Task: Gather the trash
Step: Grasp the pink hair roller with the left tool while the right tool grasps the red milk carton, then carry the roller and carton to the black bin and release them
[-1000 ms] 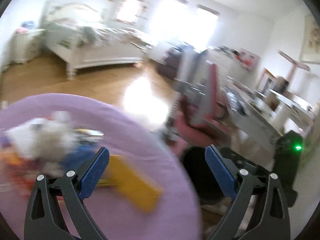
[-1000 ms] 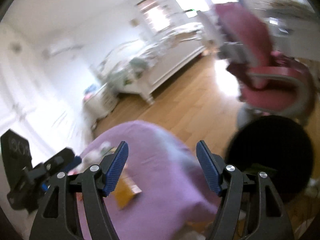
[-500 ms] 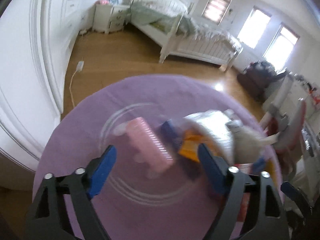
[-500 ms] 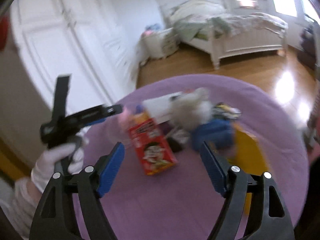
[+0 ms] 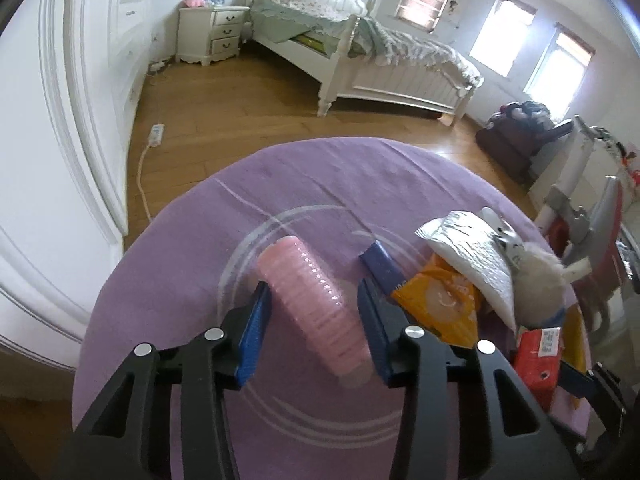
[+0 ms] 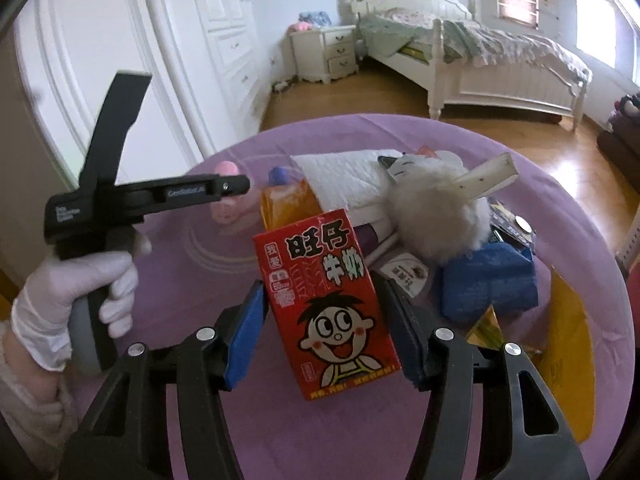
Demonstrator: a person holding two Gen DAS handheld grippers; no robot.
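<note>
One pink bottle between closing left fingers; one red carton between closing right fingers (gaps visible).

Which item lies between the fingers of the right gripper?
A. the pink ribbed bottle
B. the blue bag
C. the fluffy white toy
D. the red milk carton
D: in the right wrist view the red milk carton sits between the closing blue pads of the right gripper.

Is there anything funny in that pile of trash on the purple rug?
Yes. A fluffy white toy cat lies on the heap, beside the white padded envelope and red milk carton. It looks like a toy, not rubbish.
</note>
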